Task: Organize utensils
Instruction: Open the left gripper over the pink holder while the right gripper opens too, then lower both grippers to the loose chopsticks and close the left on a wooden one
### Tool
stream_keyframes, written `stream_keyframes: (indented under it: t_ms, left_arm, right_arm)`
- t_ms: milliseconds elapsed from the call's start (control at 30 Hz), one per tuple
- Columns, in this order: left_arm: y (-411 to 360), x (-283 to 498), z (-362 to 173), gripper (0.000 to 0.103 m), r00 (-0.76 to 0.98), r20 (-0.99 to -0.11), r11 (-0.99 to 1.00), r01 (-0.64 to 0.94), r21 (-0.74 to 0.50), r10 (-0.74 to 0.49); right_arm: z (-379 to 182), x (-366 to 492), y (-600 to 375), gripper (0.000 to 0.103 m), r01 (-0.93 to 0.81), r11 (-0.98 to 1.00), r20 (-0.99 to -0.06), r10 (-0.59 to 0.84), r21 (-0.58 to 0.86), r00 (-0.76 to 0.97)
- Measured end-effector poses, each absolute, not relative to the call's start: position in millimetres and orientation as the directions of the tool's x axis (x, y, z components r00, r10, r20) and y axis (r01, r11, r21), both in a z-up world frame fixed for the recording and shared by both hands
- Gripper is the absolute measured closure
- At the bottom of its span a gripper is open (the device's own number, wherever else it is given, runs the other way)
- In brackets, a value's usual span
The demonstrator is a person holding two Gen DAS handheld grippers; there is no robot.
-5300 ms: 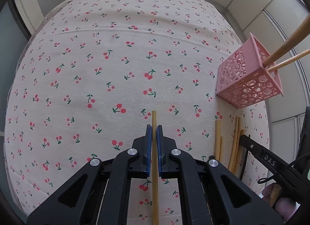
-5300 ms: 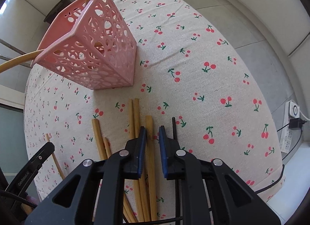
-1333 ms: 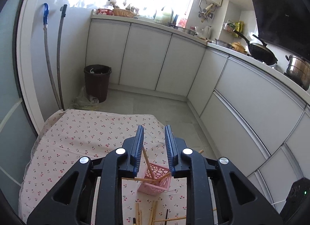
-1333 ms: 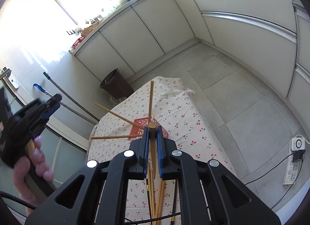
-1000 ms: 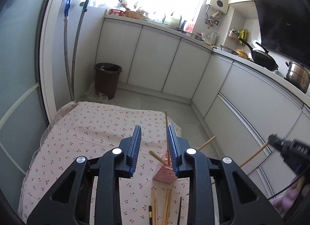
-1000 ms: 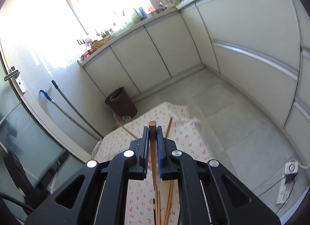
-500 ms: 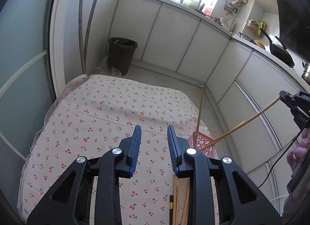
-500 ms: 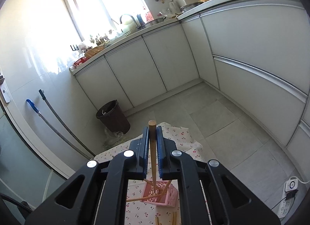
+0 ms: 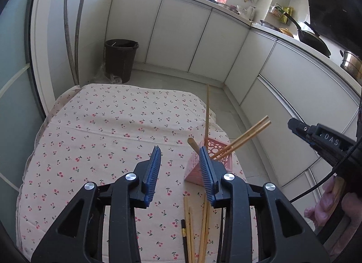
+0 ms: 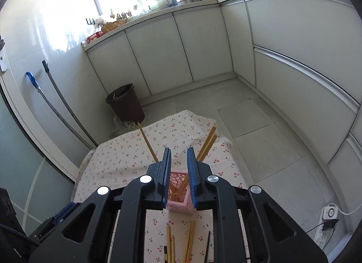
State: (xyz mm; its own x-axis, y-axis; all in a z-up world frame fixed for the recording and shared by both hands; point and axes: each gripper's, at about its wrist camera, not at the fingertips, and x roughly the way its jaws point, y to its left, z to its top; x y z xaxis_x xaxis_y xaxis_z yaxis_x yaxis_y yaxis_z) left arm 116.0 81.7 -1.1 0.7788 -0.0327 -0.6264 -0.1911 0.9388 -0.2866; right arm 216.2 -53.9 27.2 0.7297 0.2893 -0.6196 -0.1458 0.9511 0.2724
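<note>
A pink perforated holder [image 9: 218, 156] stands on the cherry-print tablecloth [image 9: 108, 127] with several wooden chopsticks [image 9: 244, 135] sticking out of it. My left gripper [image 9: 179, 165] is open and empty, above the table left of the holder. My right gripper [image 10: 178, 169] is open and empty, high above the holder [image 10: 179, 205]; it also shows at the right edge of the left wrist view [image 9: 316, 137]. Loose chopsticks [image 9: 196, 224] lie on the cloth in front of the holder, also seen in the right wrist view [image 10: 181, 240].
A dark chopstick [image 9: 184, 238] lies among the loose ones. A dark bin [image 9: 121, 60] stands on the floor beyond the table. White kitchen cabinets [image 9: 199, 43] line the back and right. A power strip [image 10: 329, 217] lies on the floor at right.
My right gripper has opened and let go of the chopstick, which now stands in the holder. Both grippers have tilted down toward the table.
</note>
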Motion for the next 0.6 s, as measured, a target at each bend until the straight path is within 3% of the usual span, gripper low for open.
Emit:
stream_keyframes:
  t_ms: [133,233,567,600]
  left_arm:
    - [71,116,-4,0.066,0.769,-0.637,0.947,-0.169,-0.275,-0.048]
    - [63,115,-8,0.061,0.757,-0.652,0.952,-0.16,-0.263,-0.053]
    - [43,111,-27,0.044,0.709,-0.704,0.966,-0.148,-0.214,-0.047]
    - [42,110,-28,0.038,0.707,-0.705,0.967,-0.148,-0.207,-0.043]
  right_arm:
    - [8,201,-52,0.086,-0.145,0.959,-0.666,0.274,0.244,0.694]
    - [-1,188,-50,0.068,-0.15,0.965,-0.683,0.259,0.215,0.683]
    - [-29,162,-58,0.053,-0.128,0.986,-0.742,0.165,0.107,0.65]
    - [-33,160,-61,0.048,-0.116,0.988,-0.749,0.153,0.102,0.645]
